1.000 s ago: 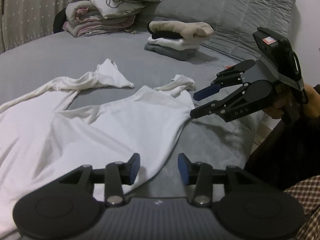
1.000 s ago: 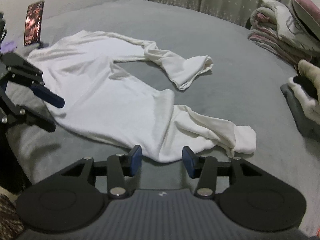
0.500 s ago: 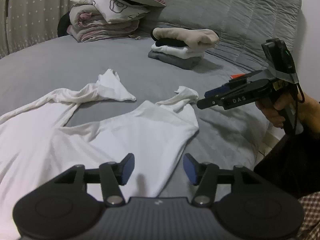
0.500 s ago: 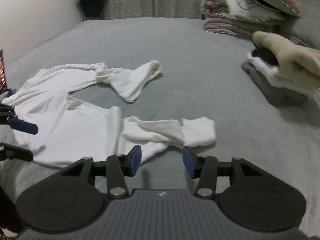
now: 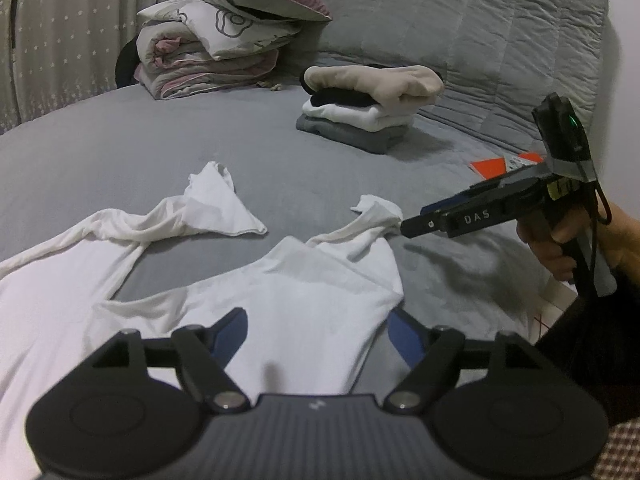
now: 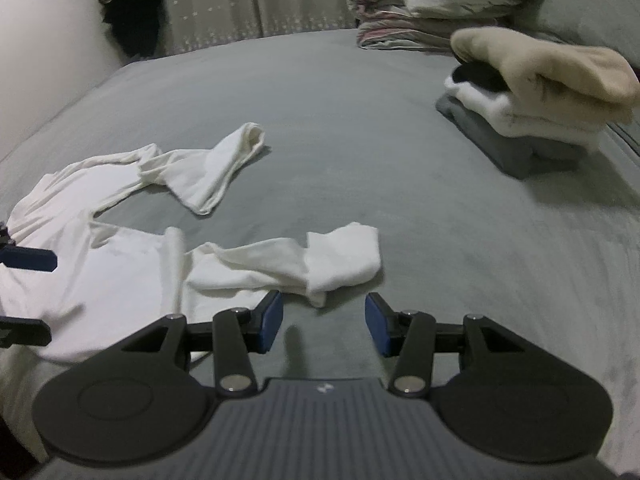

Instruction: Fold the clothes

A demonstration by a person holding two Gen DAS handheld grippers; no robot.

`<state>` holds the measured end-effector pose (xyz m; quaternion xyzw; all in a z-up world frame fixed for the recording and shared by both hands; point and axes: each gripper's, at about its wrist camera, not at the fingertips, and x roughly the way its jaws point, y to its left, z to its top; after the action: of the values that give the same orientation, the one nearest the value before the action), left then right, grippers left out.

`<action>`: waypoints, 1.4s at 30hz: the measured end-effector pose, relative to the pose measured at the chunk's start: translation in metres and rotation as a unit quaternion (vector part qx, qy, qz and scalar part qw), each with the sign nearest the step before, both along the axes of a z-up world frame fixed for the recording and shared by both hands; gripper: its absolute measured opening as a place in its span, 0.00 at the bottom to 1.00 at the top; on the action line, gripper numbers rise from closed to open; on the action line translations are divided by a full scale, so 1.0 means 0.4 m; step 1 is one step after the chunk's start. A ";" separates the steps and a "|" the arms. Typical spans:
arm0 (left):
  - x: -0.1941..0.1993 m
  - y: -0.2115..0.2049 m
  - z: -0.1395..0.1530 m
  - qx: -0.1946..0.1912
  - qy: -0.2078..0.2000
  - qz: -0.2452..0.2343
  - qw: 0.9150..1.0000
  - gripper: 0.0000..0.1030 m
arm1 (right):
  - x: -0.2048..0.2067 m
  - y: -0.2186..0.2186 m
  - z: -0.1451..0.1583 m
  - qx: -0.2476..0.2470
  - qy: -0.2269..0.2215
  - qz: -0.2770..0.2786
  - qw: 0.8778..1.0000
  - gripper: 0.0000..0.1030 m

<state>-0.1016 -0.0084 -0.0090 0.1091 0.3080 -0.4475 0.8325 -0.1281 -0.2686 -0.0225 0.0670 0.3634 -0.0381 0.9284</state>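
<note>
A white long-sleeved top (image 5: 304, 296) lies spread on the grey bed (image 5: 120, 160). My left gripper (image 5: 318, 334) hovers over its near edge. The jaws are opening and the pads press on nothing, though cloth lies below and between them. In the left wrist view my right gripper (image 5: 416, 224) comes in from the right, side on, with its tip by the folded sleeve cuff (image 5: 376, 210). In the right wrist view the right gripper (image 6: 324, 322) stands open just short of that cuff (image 6: 344, 256). My left gripper's fingers (image 6: 28, 260) show at the left edge.
A stack of folded clothes (image 5: 368, 120) sits toward the quilted grey headboard (image 5: 480, 20). Rolled quilts and a pillow (image 5: 216, 52) lie at the back. An orange item (image 5: 492, 166) lies near the bed's right edge. A person's hand (image 5: 560, 248) holds the right gripper.
My left gripper's jaws have spread wider over the top's edge. The right gripper has rolled side on and come closer to the sleeve cuff. The garment has not moved.
</note>
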 end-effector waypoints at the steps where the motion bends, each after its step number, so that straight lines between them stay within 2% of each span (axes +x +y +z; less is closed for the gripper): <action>1: 0.002 -0.008 -0.002 0.000 0.001 0.000 1.000 0.75 | 0.004 -0.009 -0.006 0.004 0.002 -0.005 1.000 0.48; 6: 0.013 -0.052 -0.014 0.004 0.001 -0.001 1.000 0.70 | 0.015 -0.052 -0.029 0.046 -0.005 -0.020 0.999 0.48; 11: 0.040 -0.099 -0.013 -0.011 0.010 0.006 1.000 0.61 | 0.032 -0.097 -0.023 0.092 -0.014 -0.035 0.995 0.46; 18: 0.084 -0.206 -0.009 -0.033 0.022 0.008 0.999 0.57 | 0.052 -0.113 0.008 0.083 -0.027 -0.021 0.996 0.33; 21: 0.107 -0.259 -0.016 -0.027 0.025 0.002 0.999 0.56 | 0.049 -0.123 0.006 0.076 -0.013 -0.017 0.997 0.28; 23: 0.127 -0.288 -0.022 -0.026 0.034 0.002 0.999 0.55 | 0.049 -0.130 0.001 0.074 -0.001 -0.014 0.997 0.19; 24: 0.138 -0.300 -0.026 -0.028 0.040 0.004 0.999 0.54 | 0.049 -0.132 -0.004 0.075 0.003 -0.014 0.997 0.18; 27: 0.175 -0.334 -0.042 -0.033 0.071 0.008 0.997 0.44 | 0.045 -0.129 -0.006 0.078 -0.006 -0.008 0.997 0.18; 30: 0.202 -0.359 -0.065 -0.038 0.118 0.009 0.992 0.16 | 0.049 -0.121 -0.004 0.075 -0.020 -0.002 0.997 0.18; 31: 0.206 -0.363 -0.070 -0.039 0.128 0.012 0.991 0.04 | 0.051 -0.119 -0.003 0.074 -0.022 -0.002 0.997 0.18; 32: 0.205 -0.362 -0.073 -0.043 0.132 0.016 0.990 0.01 | 0.052 -0.120 -0.001 0.078 -0.026 -0.003 0.997 0.18; 37: 0.190 -0.350 -0.079 -0.059 0.142 0.023 0.988 0.00 | 0.035 -0.134 0.014 0.107 -0.047 0.003 0.993 0.18; 42: 0.170 -0.344 -0.082 -0.061 0.145 0.019 0.987 0.00 | 0.047 -0.120 0.005 0.113 -0.042 0.011 0.993 0.18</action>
<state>-0.0337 -0.1460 -0.0419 -0.0140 0.3996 -0.4604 0.7926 -0.1093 -0.3164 -0.0204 0.1690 0.3272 0.0157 0.9296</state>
